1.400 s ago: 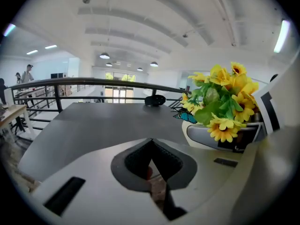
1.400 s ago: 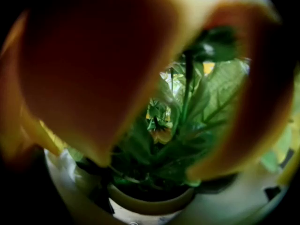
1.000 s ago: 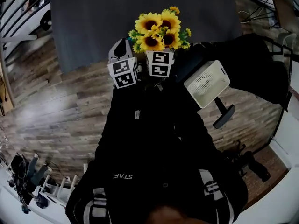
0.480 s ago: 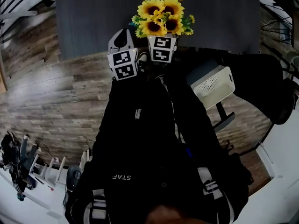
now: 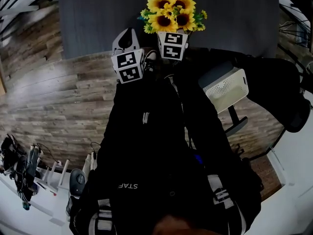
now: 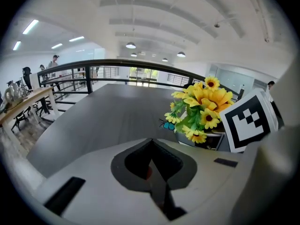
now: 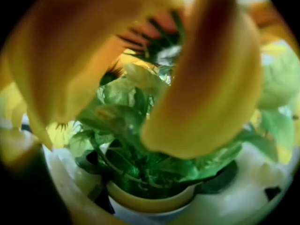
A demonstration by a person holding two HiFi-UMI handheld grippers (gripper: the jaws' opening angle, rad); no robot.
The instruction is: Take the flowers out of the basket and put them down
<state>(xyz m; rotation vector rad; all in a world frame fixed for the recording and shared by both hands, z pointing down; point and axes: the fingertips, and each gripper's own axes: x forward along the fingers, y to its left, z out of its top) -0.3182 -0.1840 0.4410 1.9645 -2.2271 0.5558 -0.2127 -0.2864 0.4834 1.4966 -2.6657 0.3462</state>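
A bunch of yellow sunflowers with green leaves stands up out of my right gripper, which is shut on its stems over the near edge of the dark grey table. In the right gripper view, petals and leaves of the flowers fill the frame and hide the jaws. My left gripper sits just left of it, shut with nothing held; its jaws meet in a line. From that view the flowers are at the right. The white basket hangs beside the person's right arm.
Wooden floor lies around the table. A dark chair base is under the basket, with black railings beyond the table. A white shelf edge with tools is at the lower left. Desks and people stand far off.
Both grippers and the flowers have moved forward, farther over the table. The basket has shifted a little to the right.
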